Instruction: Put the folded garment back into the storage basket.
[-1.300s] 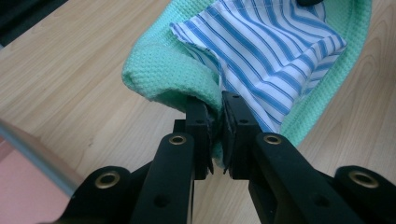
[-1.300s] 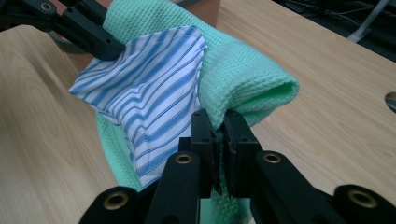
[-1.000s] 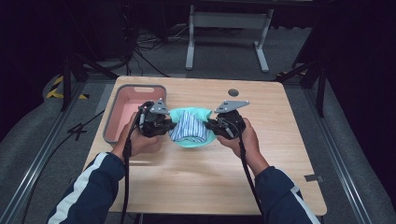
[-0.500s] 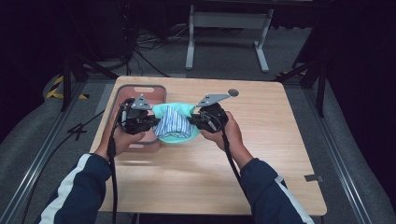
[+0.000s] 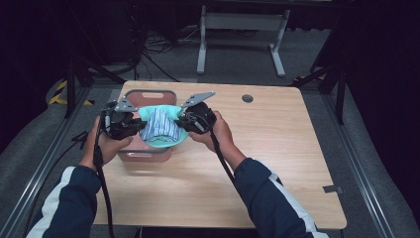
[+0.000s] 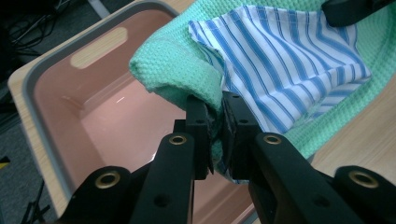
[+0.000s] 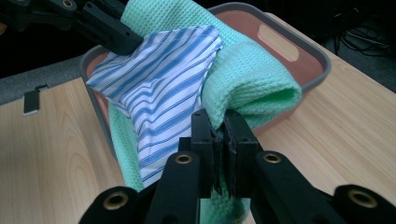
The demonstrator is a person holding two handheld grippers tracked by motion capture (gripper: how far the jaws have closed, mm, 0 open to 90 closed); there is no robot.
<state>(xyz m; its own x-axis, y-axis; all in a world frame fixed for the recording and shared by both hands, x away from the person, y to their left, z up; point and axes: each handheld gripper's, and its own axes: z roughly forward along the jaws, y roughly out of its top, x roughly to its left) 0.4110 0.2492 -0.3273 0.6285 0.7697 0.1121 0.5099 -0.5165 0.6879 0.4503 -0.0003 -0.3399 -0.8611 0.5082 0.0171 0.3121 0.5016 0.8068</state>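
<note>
- Nearest the person in the high view, the two sleeved forearms come in from 6 o'clock, and each hand carries a gripper over the table [image 5: 277, 163].
- The left gripper [image 6: 214, 122] is clamped on a folded edge of the green waffle towel [image 6: 177, 70], its jaws pinched tight on the fabric with no gap between them.
- The right gripper [image 7: 221, 135] is clenched the same way on the opposite edge of that towel, at about 3 o'clock of the bundle in the high view.
- The towel hangs between the two as a sling, and the blue-striped cloth [image 5: 159, 130] lies in its hollow, loose and held by neither pair of jaws as far as I can tell.
- Farther out, towards 10 o'clock of the table, stands the pink bin [image 5: 148, 95]; the bundle hangs over its near right part, partly above the rim.
- Likely risk: both grips are on thin edge folds, so a fold may slip from the jaws.
- If the hands draw apart or tilt unevenly, the sling would flatten and the striped cloth could slide off onto the table rather than into the bin.
</note>
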